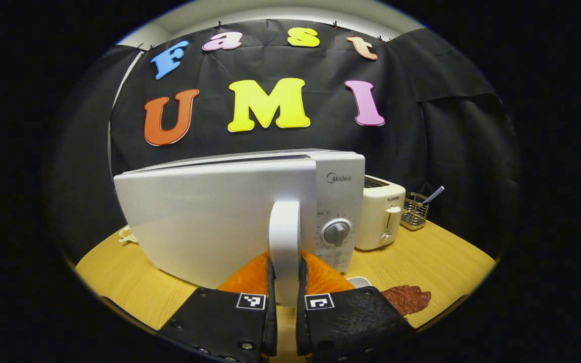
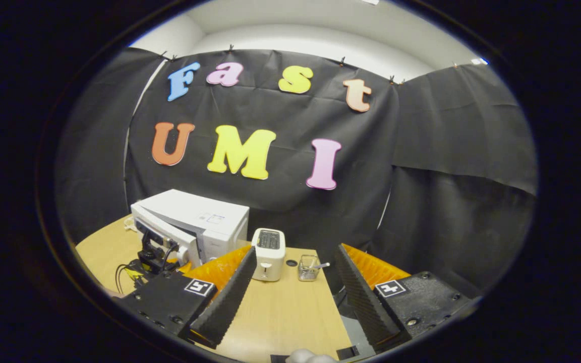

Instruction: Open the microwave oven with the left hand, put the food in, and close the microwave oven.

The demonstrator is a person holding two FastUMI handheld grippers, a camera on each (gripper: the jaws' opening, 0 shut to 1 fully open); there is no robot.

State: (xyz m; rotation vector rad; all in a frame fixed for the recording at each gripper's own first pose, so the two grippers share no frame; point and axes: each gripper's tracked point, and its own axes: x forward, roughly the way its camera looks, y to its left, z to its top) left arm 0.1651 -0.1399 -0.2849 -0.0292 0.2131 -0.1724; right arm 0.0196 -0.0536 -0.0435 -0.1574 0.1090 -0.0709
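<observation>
Now left gripper (image 1: pixel 285 282) pinches door handle (image 1: pixel 284 237); right gripper (image 2: pixel 290 292) spread.

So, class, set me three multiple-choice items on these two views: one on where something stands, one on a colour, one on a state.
1. Where does the toaster stand?
A. On top of the microwave
B. On the table, beside the microwave's dial side
C. Inside the microwave

2. What colour is the microwave?
A. Red
B. Black
C. White

3. What is the left gripper doing?
A. Closed on the door handle
B. Holding the toaster
C. Open above the wire basket

Answers: 1 B, the toaster sits on the wooden table next to the dial panel. 2 C, its door and casing are white. 3 A, both fingers press the handle's sides.
</observation>
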